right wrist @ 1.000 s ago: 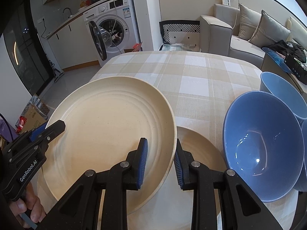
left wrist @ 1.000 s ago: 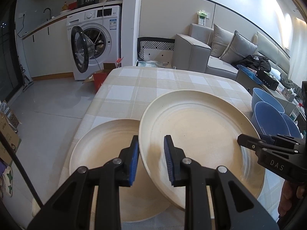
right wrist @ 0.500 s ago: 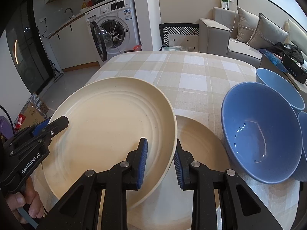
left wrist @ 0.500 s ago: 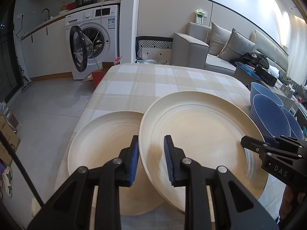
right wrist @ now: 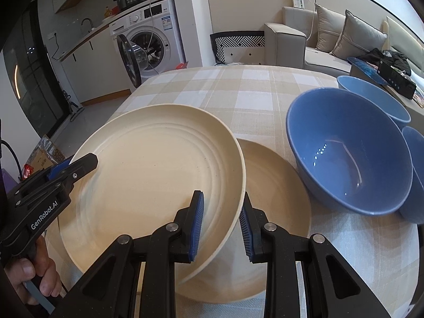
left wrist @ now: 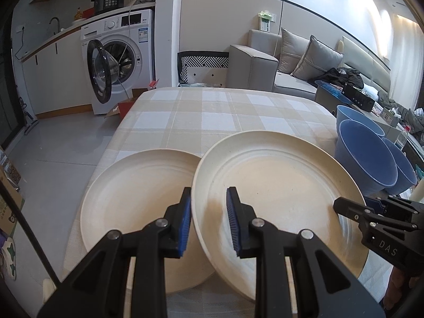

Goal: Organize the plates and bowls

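Both tongs, left [left wrist: 207, 218] and right [right wrist: 221, 226], clamped on opposite rims of raised plate [left wrist: 278, 182]; stacking step, probably. Next: centring over lower plate [left wrist: 135, 196], then lowering.

Bright, slightly blown-out ceiling light upper right; fisheye edges curve darkly.

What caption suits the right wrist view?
Both tongs grip a cream plate above another plate beside blue bowls.
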Motion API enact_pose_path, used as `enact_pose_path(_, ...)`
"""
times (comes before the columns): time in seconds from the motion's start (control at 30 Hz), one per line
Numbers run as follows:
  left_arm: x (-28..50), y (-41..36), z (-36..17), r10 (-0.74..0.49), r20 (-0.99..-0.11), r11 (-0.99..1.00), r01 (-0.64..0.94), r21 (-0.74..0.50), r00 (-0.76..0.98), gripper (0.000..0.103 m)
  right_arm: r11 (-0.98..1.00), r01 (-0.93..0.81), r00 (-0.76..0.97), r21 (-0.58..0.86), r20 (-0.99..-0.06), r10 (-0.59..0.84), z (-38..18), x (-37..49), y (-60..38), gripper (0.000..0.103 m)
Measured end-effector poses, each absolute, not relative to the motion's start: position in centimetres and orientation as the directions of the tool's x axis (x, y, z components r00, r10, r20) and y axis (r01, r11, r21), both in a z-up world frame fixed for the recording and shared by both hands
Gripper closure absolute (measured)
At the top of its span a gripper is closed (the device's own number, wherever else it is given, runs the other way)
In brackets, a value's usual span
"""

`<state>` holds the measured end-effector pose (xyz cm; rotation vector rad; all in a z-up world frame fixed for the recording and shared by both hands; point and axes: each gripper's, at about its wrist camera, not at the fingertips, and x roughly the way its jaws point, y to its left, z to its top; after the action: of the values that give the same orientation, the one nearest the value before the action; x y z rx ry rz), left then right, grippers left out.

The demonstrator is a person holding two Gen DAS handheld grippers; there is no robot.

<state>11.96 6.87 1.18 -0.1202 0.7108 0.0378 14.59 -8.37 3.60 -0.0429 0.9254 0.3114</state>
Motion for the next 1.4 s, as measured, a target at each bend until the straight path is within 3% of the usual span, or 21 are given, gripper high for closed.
enact_pose_path(1.4, 13.1, 2.5, -0.7, -0.033, -0.680, 0.999, 0.010, -0.037, 0.732, 0.080, 0.978, -0.188, 0.541, 0.091, -0.821, 0.181, 1.6, 13.5, -11.9, 0.077)
